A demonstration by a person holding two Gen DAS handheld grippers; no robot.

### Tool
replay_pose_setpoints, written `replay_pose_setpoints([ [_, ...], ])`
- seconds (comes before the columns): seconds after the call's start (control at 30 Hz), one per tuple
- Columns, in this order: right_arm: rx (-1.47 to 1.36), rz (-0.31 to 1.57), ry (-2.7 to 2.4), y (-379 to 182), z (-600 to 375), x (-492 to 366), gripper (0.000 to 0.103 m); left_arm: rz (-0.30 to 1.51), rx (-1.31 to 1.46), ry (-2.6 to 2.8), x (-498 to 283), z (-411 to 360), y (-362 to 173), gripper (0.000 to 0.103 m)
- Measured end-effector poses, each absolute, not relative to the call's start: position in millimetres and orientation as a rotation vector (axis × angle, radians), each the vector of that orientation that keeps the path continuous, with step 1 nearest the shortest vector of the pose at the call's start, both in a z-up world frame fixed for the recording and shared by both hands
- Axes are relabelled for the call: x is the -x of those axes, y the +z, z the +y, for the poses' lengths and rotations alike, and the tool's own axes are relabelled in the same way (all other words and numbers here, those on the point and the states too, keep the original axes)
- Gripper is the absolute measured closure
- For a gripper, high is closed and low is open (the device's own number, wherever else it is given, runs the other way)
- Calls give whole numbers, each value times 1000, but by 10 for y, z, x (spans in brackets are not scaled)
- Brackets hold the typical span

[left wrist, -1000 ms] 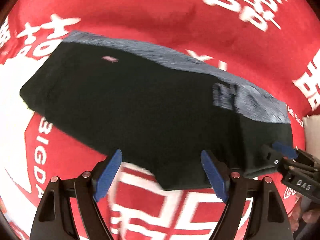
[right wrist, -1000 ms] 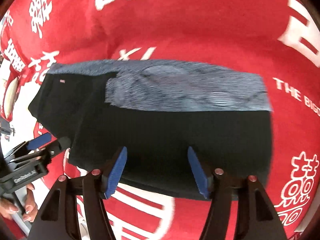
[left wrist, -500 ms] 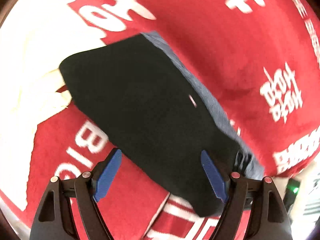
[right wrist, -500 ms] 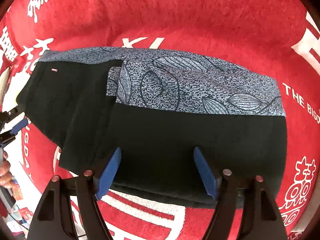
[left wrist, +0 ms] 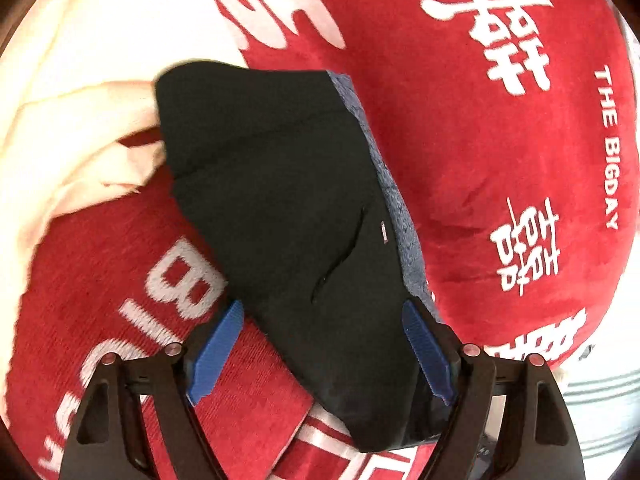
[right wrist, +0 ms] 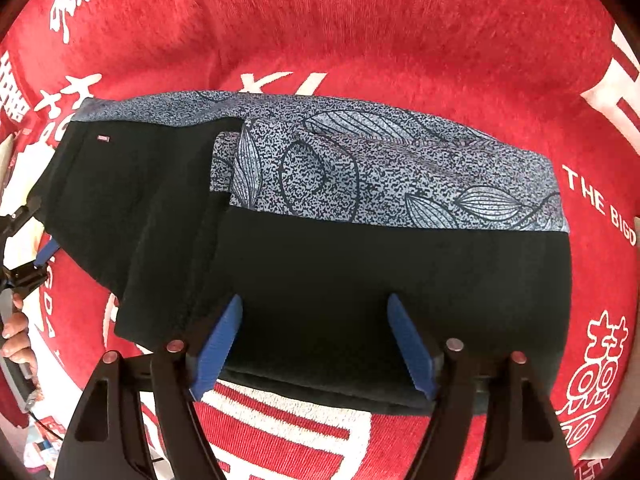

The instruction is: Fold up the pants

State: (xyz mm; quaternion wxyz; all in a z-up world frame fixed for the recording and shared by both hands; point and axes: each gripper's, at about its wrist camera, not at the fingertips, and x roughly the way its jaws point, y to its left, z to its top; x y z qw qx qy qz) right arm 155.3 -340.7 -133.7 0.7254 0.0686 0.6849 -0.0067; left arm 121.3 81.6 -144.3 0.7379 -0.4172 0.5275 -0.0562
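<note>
The red blanket point(right wrist: 360, 40) carries the black pants point(right wrist: 360, 280), folded with the leaf-print waistband point(right wrist: 380, 172) up. The left gripper point(left wrist: 320, 348) has swung to their end; right gripper point(right wrist: 316, 344) hovers. Both are spread, seemingly gripping nothing.

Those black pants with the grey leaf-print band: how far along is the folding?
Done: the black pants with the grey leaf-print band lie doubled over on the red printed cloth, one layer stacked on another. In hand: nothing; the left gripper and right gripper are both open above the fabric. Left: probably one more fold of the longer end.
</note>
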Motion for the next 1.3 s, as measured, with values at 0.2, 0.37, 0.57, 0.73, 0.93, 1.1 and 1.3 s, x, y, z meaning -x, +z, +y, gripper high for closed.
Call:
replay_pose_setpoints([
  [0.2, -154, 1515, -17, -1338, -3414, -1557, 25, 1138, 869, -82, -1282, 961, -1418, 20],
  [0.37, -154, 1521, -17, -1341, -3418, -1569, 25, 1085, 959, -140, -1408, 993, -1539, 20],
  [0.57, -155, 1507, -14, -1348, -3433, -1552, 25, 1044, 945, -159, -1646, 890, -1586, 20],
  [0.73, -155, 1504, -12, -1333, -3432, -1536, 25, 1087, 796, -47, -1733, 709, -1461, 37],
  [0.93, -142, 1482, 27, -976, -3309, -1694, 25, 1127, 481, 28, -1758, 470, -1255, 75],
  [1.1, -175, 1494, 196, -616, -2957, -2211, 24, 1042, 107, 7, -1667, -76, -942, 76],
  [1.3, -148, 1577, 411, -396, -2173, -3069, 15, 1007, -87, -24, -1633, -334, -857, 76],
])
